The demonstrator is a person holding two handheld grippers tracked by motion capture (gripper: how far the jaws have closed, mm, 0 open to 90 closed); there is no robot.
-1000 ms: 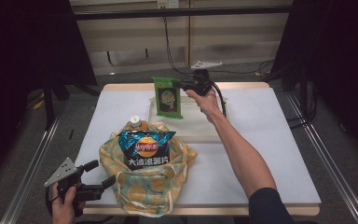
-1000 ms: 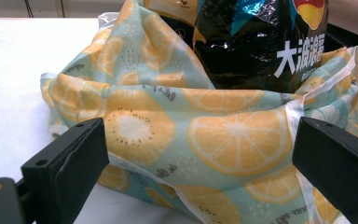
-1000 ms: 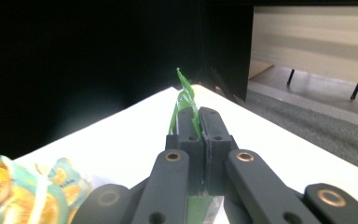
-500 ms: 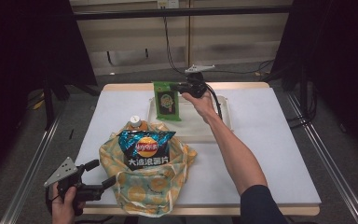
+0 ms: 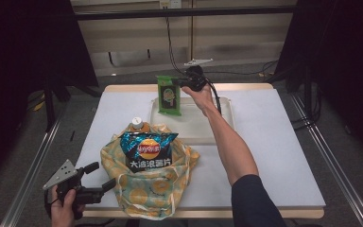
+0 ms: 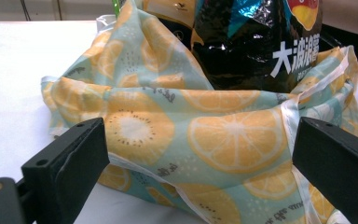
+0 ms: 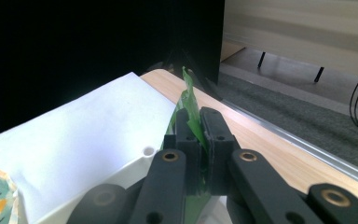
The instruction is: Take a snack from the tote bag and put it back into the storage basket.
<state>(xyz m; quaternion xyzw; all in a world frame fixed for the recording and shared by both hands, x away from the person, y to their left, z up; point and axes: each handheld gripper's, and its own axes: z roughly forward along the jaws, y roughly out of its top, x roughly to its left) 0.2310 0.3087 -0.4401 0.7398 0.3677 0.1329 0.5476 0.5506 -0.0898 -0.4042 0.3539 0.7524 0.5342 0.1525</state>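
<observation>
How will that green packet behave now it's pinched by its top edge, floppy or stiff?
Probably floppy: the green packet is thin film, and its edge crumples between the right gripper jaws. It likely weighs little, since it hangs flat from that one pinch above the white tray. The glossy film may slip or swing if moved fast.

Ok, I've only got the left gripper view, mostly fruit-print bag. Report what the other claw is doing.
Observer: The right claw is shut on the top edge of a green packet, which hangs upright at the left end of a white tray.
Operator: Check behind the chip bag for me.
Observer: An orange bottle with a white cap stands there, inside the cloth bag.
Operator: Place my claw on the table.
Observer: The left claw is open at the near-left corner, beside the cloth bag's left side.
</observation>
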